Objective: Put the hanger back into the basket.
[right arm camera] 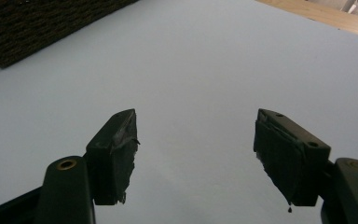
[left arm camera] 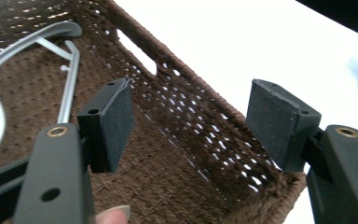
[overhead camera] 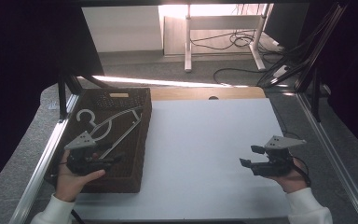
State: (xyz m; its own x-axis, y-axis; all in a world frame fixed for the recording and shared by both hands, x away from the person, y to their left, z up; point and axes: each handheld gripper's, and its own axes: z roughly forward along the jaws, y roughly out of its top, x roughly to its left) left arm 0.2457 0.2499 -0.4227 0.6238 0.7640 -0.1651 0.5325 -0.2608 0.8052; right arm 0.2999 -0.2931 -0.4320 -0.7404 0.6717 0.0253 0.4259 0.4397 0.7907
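Note:
A brown woven basket (overhead camera: 142, 140) stands at the left of the white table top (overhead camera: 205, 149). Inside it lies a silver metal clothes hanger (overhead camera: 116, 123), its hook toward the far left corner. My left gripper (overhead camera: 114, 159) hovers over the basket's near end, open, with nothing between its jaws. In the left gripper view the basket wall (left arm camera: 191, 88) and part of the hanger (left arm camera: 70, 79) lie beyond the jaws. My right gripper (overhead camera: 251, 156) is held above the white surface (right arm camera: 205, 70) at the right, open and empty, pointing left.
Metal frame rails (overhead camera: 42, 158) run along both sides of the table. A strip of wooden table edge (overhead camera: 205, 93) shows beyond the white sheet. Cables (overhead camera: 242, 42) and desk legs stand on the floor behind.

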